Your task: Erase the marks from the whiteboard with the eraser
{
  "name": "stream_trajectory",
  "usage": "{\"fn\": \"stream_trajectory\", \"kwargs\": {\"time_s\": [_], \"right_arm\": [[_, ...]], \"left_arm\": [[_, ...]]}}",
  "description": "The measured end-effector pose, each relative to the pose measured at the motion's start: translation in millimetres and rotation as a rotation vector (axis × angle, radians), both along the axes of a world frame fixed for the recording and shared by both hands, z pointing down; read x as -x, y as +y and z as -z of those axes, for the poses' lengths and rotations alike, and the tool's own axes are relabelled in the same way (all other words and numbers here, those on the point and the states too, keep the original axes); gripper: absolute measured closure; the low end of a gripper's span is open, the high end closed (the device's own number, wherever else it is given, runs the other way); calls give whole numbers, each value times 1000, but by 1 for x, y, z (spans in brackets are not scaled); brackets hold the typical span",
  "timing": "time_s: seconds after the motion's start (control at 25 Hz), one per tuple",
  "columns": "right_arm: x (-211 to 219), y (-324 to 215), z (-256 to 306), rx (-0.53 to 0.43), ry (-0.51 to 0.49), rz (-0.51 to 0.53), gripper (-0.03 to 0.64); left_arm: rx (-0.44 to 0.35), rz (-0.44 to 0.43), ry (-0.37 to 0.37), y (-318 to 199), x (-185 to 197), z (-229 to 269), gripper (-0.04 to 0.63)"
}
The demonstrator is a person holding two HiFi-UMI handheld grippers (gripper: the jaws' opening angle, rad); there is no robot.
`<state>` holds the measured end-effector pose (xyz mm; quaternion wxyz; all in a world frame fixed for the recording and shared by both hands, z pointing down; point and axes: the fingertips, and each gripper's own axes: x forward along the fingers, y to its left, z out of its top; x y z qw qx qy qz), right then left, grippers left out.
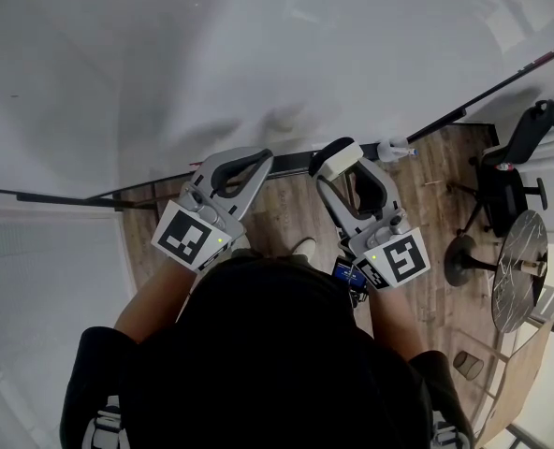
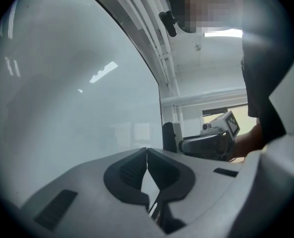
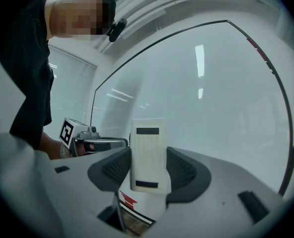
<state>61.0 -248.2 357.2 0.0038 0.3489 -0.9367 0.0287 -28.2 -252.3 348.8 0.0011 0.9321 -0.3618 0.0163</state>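
The whiteboard [image 1: 258,45] fills the upper part of the head view, and I make out no clear marks on it, only faint grey shadows. My right gripper [image 1: 341,160] is shut on the white eraser [image 1: 337,156], close to the board's lower edge. In the right gripper view the eraser [image 3: 148,155] stands upright between the dark pads, facing the whiteboard [image 3: 211,98]. To its left, my left gripper [image 1: 264,158] is shut and empty. In its own view my left gripper [image 2: 147,151] has its tips touching in front of the whiteboard [image 2: 77,108].
A black frame rail [image 1: 502,87] runs along the board's edge. A small white bottle-like thing [image 1: 395,148] lies by the board's bottom rail. On the wooden floor [image 1: 436,213] at the right stand a black office chair [image 1: 516,157] and a round table [image 1: 520,269].
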Motion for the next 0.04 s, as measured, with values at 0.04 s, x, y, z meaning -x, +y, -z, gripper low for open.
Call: {"fn": "stream_trajectory", "kwargs": {"time_s": [0.04], "right_arm": [[0, -1, -1, 1, 1, 1, 396]], "left_arm": [[-1, -3, 2, -1, -1, 0, 589]]}}
